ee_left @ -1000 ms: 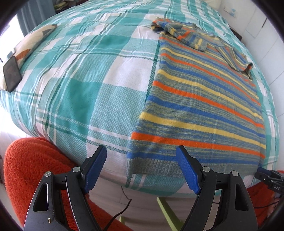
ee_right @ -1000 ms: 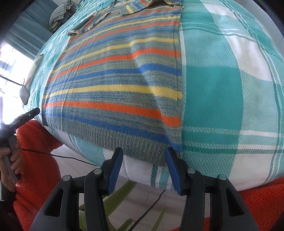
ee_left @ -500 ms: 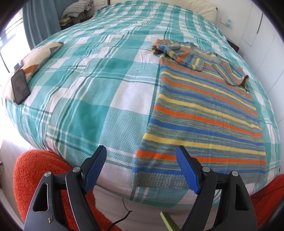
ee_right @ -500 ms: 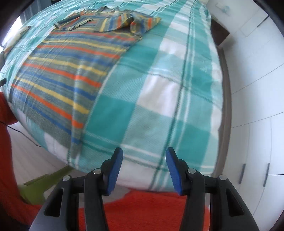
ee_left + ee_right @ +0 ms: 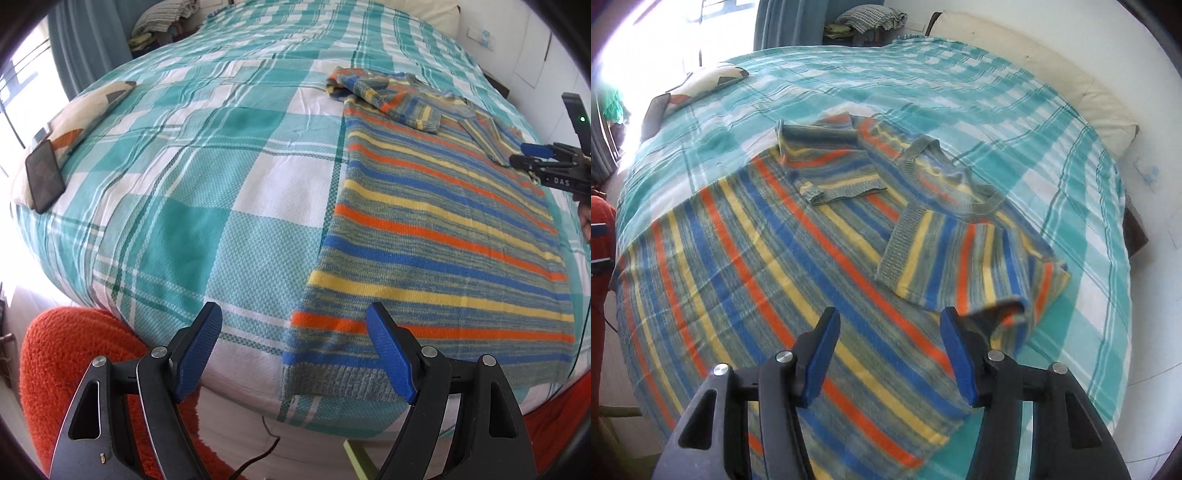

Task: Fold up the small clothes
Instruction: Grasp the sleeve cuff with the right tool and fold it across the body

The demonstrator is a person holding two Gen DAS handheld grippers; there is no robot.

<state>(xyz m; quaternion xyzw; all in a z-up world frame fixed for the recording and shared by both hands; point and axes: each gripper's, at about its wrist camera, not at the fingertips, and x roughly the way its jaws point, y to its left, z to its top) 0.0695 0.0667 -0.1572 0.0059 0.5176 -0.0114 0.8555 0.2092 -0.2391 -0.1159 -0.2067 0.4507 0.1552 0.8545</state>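
A striped knit sweater [image 5: 436,225] in blue, orange, yellow and grey lies flat on the teal plaid bedspread [image 5: 192,206], both sleeves folded in across the chest. My left gripper [image 5: 295,343] is open and empty, hovering at the sweater's bottom left hem corner. My right gripper [image 5: 888,350] is open and empty, above the sweater's right side just short of the folded right sleeve [image 5: 964,266]. The right gripper also shows at the right edge of the left wrist view [image 5: 546,166]. The left folded sleeve [image 5: 827,166] lies near the collar [image 5: 945,173].
A dark phone [image 5: 44,181] lies on a patterned cushion [image 5: 88,110] at the bed's left edge. A cream pillow [image 5: 1052,85] is at the head of the bed. Folded clothes [image 5: 868,18] are piled beyond the bed. An orange fleece sleeve [image 5: 70,369] is at lower left.
The right gripper swung from the hem's right corner out past the bed's edge, then up over the sweater toward the right sleeve. The left gripper stayed open by the hem's left corner.
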